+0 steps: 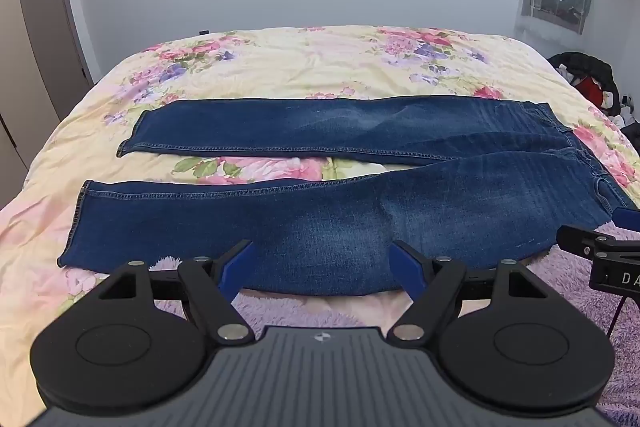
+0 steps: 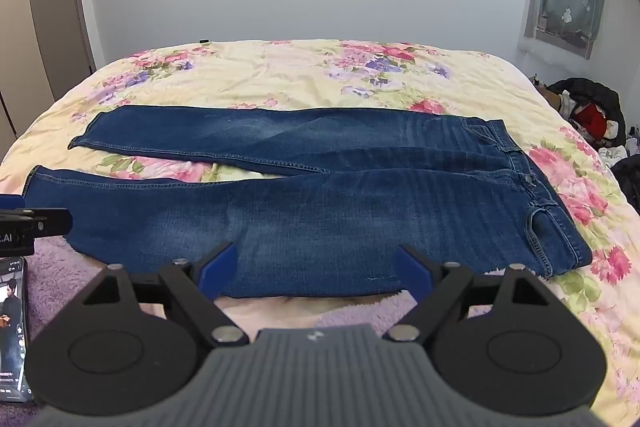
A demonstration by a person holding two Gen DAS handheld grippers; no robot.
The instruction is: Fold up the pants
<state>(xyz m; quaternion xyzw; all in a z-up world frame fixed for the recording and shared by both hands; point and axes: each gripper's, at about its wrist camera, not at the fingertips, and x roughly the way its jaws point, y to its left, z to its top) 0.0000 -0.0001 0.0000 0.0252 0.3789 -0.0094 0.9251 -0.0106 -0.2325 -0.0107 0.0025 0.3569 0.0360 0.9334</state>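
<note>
Denim pants [image 1: 320,219] lie flat and unfolded across the floral bed [image 1: 280,67], legs splayed apart. Both the left gripper [image 1: 322,267] and right gripper [image 2: 316,269] hover at the near hem, jaws wide apart and empty. A shallow pinch could catch only the top layer, or snag the fuzzy purple blanket [image 1: 568,291] underneath, skewing the fold.

Near hem of the jeans [image 1: 320,247] covered by the left gripper [image 1: 322,267]; phone [image 2: 14,327] cut by the left frame edge, screen text too small to read; clothes pile [image 2: 592,115] clipped at right, items indistinct
</note>
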